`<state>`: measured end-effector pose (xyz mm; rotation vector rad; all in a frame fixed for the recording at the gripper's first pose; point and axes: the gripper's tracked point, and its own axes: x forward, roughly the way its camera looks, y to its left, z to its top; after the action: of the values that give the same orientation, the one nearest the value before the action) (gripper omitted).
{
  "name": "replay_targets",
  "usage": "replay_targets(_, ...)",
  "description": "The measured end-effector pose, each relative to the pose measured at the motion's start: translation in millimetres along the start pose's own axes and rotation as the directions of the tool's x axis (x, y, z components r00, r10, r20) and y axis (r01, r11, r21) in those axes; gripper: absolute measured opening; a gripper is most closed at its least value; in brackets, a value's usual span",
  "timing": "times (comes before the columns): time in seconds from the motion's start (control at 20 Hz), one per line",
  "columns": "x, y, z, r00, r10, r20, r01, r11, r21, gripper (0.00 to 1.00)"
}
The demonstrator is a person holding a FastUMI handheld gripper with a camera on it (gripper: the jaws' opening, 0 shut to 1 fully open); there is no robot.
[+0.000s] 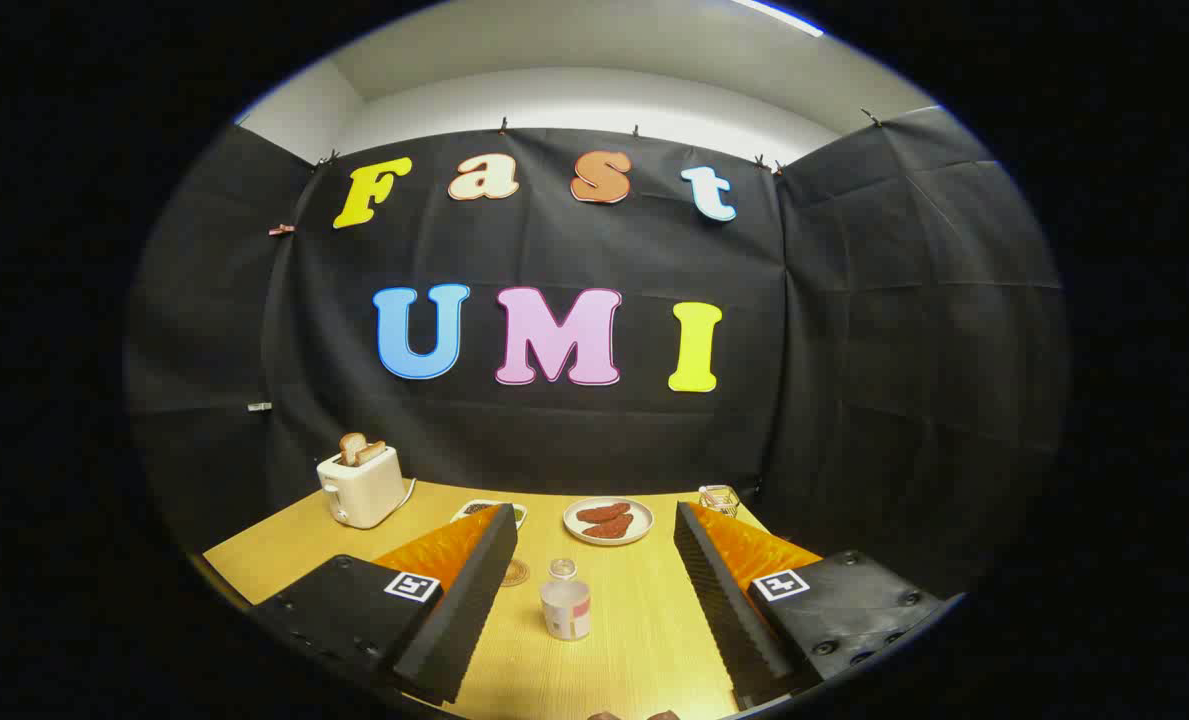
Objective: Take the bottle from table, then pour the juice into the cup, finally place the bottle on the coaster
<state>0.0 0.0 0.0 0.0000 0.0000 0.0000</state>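
While the claw [594, 585] hangs above the yellow wooden tabletop [634, 640] with its two fingers spread wide, a small translucent plastic bottle [565, 600] stands between them, touching neither. The bottle has a pale, cloudy body, a band of reddish label on its lower right side and a clear cap on a short neck. It stands free on the tabletop, about level with the fingertips and slightly nearer the left finger.

A round brown coaster [514, 573] lies flat on the tabletop just beside the left fingertip, which partly covers it. Beyond the fingers, a round white plate [609, 521] carries two reddish-brown pieces of food. A small clear glass cup [718, 497] stands near the far right corner of the tabletop, just beyond the right fingertip. A cream toaster [361, 487] with slices of toast in its slots stands at the far left, and a shallow white dish [484, 510] with dark contents sits behind the left fingertip.

Nothing lies between the fingers and the bottle. The bottle is upright: its long axis is vertical and its cap points straight up.
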Motion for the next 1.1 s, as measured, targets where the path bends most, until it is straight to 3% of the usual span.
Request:
replay_targets(0.4, 3, 14, -8, 0.999, -0.031, 0.016, 0.031, 0.999, -0.009, 0.97)
replay_targets(1.1, 66, 40, -64, 0.978, 0.208, -0.030, -0.208, 0.978, -0.016, 0.97)
